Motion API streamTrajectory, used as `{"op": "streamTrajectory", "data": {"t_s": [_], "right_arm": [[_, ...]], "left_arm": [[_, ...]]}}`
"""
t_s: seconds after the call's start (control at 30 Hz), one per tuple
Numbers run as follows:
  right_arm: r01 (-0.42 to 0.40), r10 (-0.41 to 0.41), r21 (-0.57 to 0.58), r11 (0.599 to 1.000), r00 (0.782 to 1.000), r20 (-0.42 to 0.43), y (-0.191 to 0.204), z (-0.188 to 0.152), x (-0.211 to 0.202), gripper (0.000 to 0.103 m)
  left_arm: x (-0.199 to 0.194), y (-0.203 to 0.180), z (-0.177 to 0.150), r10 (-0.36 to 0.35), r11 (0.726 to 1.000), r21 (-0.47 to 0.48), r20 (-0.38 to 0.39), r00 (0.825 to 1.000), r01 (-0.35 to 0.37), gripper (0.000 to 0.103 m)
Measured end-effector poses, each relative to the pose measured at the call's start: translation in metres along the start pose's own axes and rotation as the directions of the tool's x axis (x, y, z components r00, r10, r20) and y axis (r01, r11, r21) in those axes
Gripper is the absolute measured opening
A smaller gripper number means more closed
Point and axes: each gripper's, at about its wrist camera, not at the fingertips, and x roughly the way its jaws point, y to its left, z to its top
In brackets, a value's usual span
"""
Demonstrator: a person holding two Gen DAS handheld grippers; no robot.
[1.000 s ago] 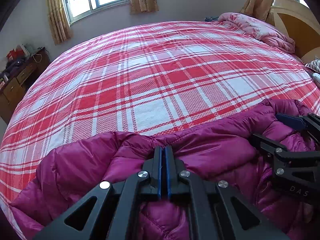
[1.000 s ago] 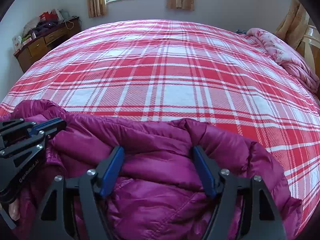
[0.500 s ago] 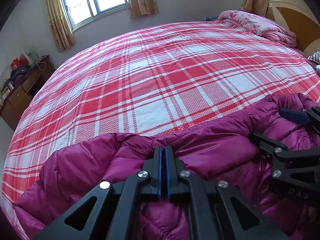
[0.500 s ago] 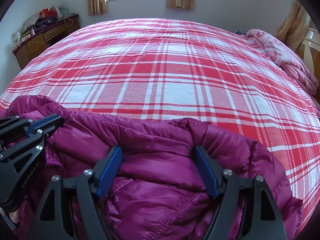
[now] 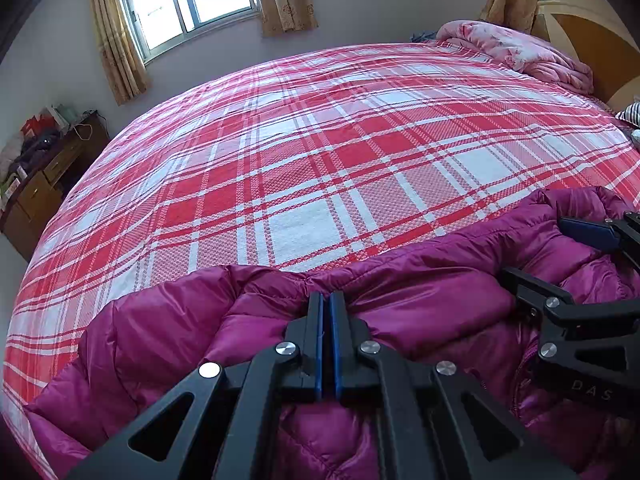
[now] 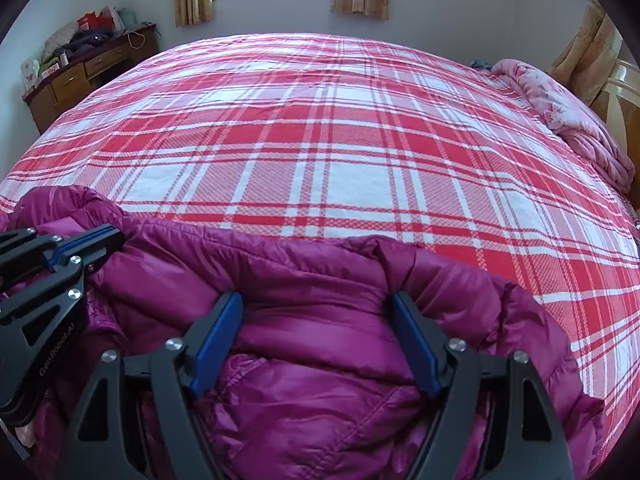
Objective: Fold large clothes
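A magenta puffer jacket [image 5: 420, 304] lies bunched at the near edge of a bed with a red and white plaid cover [image 5: 320, 160]. My left gripper [image 5: 326, 300] is shut on a fold of the jacket near its far edge. My right gripper [image 6: 318, 308] is open, its blue pads either side of a padded ridge of the jacket [image 6: 320, 360]. The right gripper also shows at the right of the left wrist view [image 5: 560, 252]. The left gripper shows at the left of the right wrist view [image 6: 116, 238], its pads together.
A pink folded quilt [image 5: 520, 52] lies at the far right by the wooden headboard [image 5: 592, 36]. A cluttered wooden desk [image 6: 88, 68] stands at the far left under a curtained window [image 5: 192, 0]. The plaid cover [image 6: 340, 140] stretches flat beyond the jacket.
Both wrist views have tilted upward, so more wall and window show. The jacket edge sits slightly lower in frame. The left gripper stays shut on the jacket; the right stays open.
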Motion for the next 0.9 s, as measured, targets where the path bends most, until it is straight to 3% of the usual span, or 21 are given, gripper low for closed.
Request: {"op": "streamTrajectory", "data": {"t_s": [0.63, 0.9], "right_arm": [[0.013, -0.013, -0.003, 1.0, 1.0, -0.007, 0.0, -0.001, 0.004, 0.081], [-0.003, 0.003, -0.018, 1.0, 1.0, -0.025, -0.002, 0.005, 0.0, 0.083]], "left_arm": [[0.0, -0.001, 0.0, 0.005, 1.0, 0.005, -0.001, 1.0, -0.005, 0.004], [-0.006, -0.011, 0.007, 0.084, 0.994, 0.071, -0.02, 0.996, -0.083, 0.004]]}}
